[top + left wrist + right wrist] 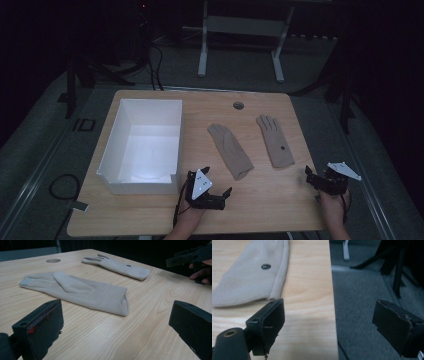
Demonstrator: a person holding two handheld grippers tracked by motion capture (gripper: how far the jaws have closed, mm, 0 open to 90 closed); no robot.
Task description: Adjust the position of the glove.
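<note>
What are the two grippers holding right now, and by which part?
Nothing. The left gripper and right gripper both stand open above the table, short of the two gloves: the left glove and the right glove.

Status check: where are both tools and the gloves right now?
Left tool open, empty, facing near glove. Right tool open, empty, at far glove cuff. Both gloves flat on table. Nothing in the way.

High view overhead, gripper views low, sharing gloves (274, 140)
</note>
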